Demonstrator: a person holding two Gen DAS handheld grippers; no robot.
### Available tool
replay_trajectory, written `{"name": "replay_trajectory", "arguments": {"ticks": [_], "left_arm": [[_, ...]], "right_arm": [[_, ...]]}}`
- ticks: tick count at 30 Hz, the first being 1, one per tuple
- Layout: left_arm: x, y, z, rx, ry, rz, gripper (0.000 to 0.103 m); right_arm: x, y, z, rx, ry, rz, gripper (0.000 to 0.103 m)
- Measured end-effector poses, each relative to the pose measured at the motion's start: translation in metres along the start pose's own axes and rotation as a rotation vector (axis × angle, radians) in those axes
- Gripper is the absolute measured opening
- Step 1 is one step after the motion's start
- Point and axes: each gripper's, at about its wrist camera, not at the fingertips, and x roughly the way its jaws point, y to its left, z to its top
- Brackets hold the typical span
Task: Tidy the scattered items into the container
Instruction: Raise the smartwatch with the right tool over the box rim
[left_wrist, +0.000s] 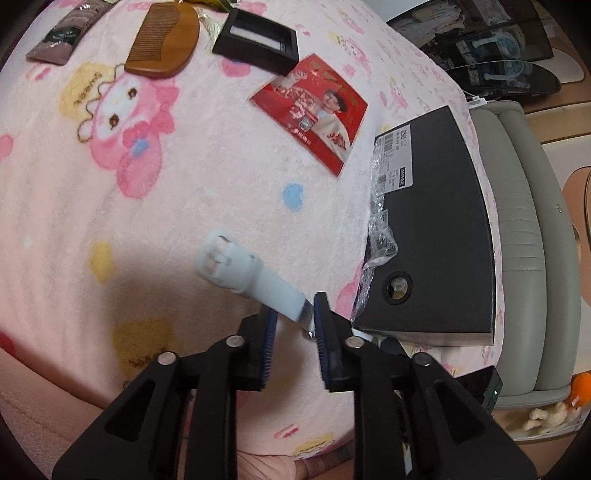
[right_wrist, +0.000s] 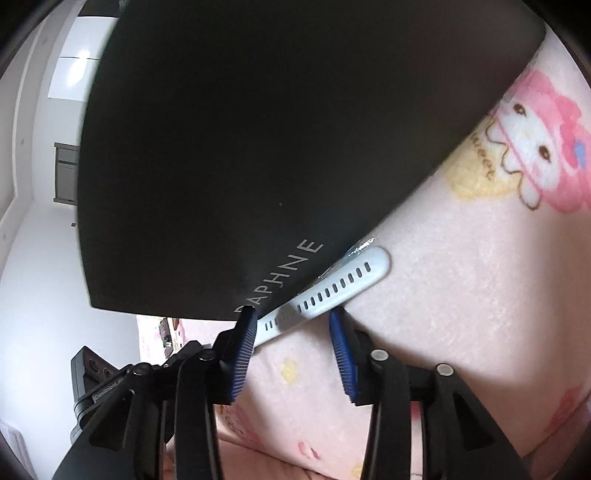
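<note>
Left hand-held gripper (left_wrist: 293, 325) narrowly parted around pale rubbery watch strap (left_wrist: 255, 277) | right hand-held gripper (right_wrist: 291, 325) wide | matte black box lid (right_wrist: 258, 147) | fleecy pink blanket (left_wrist: 147, 221)

Both tongs, left (left_wrist: 293, 325) and right (right_wrist: 291, 328), are matte black linkages with silver round pivot pins, triangular cut-outs, and ribbed blue pads (left_wrist: 269, 347) inside each finger.
</note>
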Motion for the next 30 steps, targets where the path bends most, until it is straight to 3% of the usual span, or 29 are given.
{"name": "replay_trajectory", "arguments": {"ticks": [5, 7, 8, 11, 16, 24, 30], "left_arm": [[0.007, -0.007, 0.000, 0.028, 0.000, 0.029, 0.018], [0.004, -0.013, -0.002, 0.059, -0.019, 0.032, 0.012], [0.002, -0.016, -0.004, 0.075, -0.025, 0.030, 0.010], [-0.003, -0.024, -0.010, 0.119, -0.037, 0.036, 0.006], [-0.021, -0.039, -0.020, 0.183, -0.066, 0.011, 0.006], [-0.076, -0.083, -0.026, 0.267, -0.165, -0.105, 0.005], [-0.088, -0.144, -0.013, 0.358, -0.190, -0.183, 0.005]], "right_arm": [[0.005, 0.010, -0.004, -0.104, -0.028, -0.045, 0.039], [0.003, 0.014, -0.004, -0.133, -0.030, -0.039, 0.026], [0.002, 0.016, -0.004, -0.150, -0.034, -0.040, 0.008], [-0.012, 0.026, -0.007, -0.207, -0.075, -0.054, 0.004], [-0.048, 0.050, -0.012, -0.313, -0.155, -0.049, 0.002], [-0.100, 0.080, -0.007, -0.384, -0.216, 0.061, 0.002], [-0.120, 0.118, 0.039, -0.435, -0.252, 0.096, 0.002]]}}
